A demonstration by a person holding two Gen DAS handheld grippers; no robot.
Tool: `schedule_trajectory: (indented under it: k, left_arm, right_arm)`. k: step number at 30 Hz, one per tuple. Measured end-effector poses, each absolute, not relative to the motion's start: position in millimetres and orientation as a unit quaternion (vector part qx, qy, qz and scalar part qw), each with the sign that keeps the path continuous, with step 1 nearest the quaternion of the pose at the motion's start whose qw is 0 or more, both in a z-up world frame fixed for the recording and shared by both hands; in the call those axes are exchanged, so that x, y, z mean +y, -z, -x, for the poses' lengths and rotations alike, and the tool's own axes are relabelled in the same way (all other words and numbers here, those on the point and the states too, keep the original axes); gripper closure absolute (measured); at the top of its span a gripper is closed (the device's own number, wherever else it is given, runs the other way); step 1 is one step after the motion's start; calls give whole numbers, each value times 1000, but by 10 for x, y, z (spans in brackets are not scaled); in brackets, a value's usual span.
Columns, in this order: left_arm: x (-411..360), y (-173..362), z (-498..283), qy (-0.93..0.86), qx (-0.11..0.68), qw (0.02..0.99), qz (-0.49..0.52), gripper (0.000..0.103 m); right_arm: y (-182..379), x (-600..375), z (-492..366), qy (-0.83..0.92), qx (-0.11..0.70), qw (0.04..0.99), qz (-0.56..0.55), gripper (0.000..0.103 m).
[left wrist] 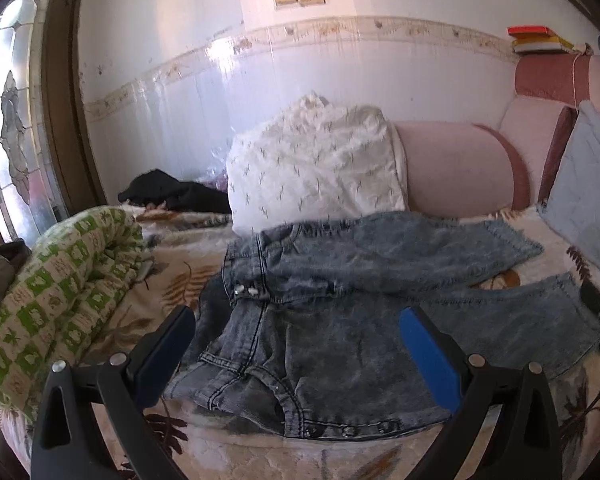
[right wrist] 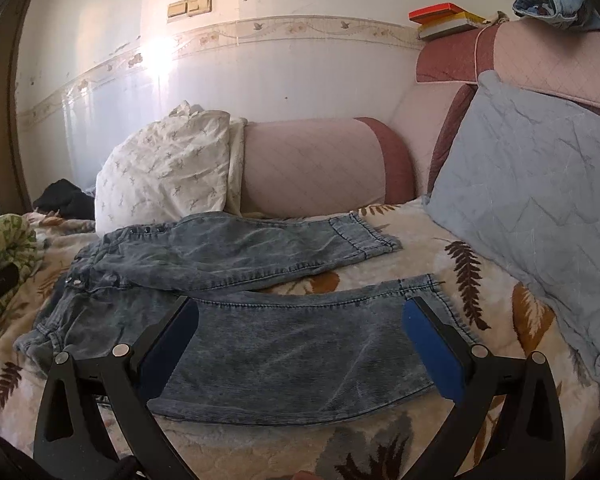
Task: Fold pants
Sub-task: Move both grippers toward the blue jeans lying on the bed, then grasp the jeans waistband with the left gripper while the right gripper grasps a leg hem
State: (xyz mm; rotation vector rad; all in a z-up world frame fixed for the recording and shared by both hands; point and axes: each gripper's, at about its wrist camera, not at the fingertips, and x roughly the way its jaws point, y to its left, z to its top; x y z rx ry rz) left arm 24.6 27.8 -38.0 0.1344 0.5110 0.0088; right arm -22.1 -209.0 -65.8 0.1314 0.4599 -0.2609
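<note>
A pair of faded blue-grey jeans point(left wrist: 340, 344) lies spread on the bed, waist to the left and both legs running right, the far leg point(left wrist: 400, 252) lying apart from the near one. My left gripper point(left wrist: 296, 320) is open and empty, hovering over the waist and seat end. In the right wrist view the jeans point(right wrist: 292, 356) lie flat, and my right gripper point(right wrist: 300, 312) is open and empty over the near leg, close to its hem point(right wrist: 436, 292). The far leg point(right wrist: 260, 248) lies behind it.
The bed has a cream leaf-print blanket point(right wrist: 420, 248). A white pillow point(left wrist: 312, 168) and a pink bolster point(left wrist: 456, 168) stand behind the jeans. A light blue pillow point(right wrist: 540, 208) leans at the right. A green checked quilt point(left wrist: 60, 292) is rolled at the left. Dark clothing point(left wrist: 172, 192) lies by the wall.
</note>
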Motion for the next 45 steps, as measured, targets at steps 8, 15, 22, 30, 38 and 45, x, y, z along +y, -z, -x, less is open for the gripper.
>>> schedule_trajectory:
  k: [8, 15, 22, 30, 38, 45]
  left_arm:
    - [784, 562, -687, -13, 295, 953, -68, 0]
    - [1400, 453, -1664, -33, 340, 937, -68, 0]
    - [1944, 718, -2805, -34, 428, 903, -30, 0]
    - [2016, 1027, -3382, -48, 464, 885, 11, 0]
    - [1889, 1259, -3839, -24, 511, 858, 53, 22]
    - [1881, 1448, -4111, 18, 538, 834, 120, 64]
  right_arm:
    - [671, -2367, 115, 116, 260, 955, -82, 0]
    - [586, -2974, -624, 61, 343, 931, -110, 1]
    - [609, -3631, -1668, 87, 398, 904, -127, 6]
    - [885, -3838, -1928, 102, 398, 900, -144, 7]
    - [939, -4052, -2179, 106, 407, 895, -148, 9]
    - [913, -4254, -2519, 129, 406, 893, -150, 9]
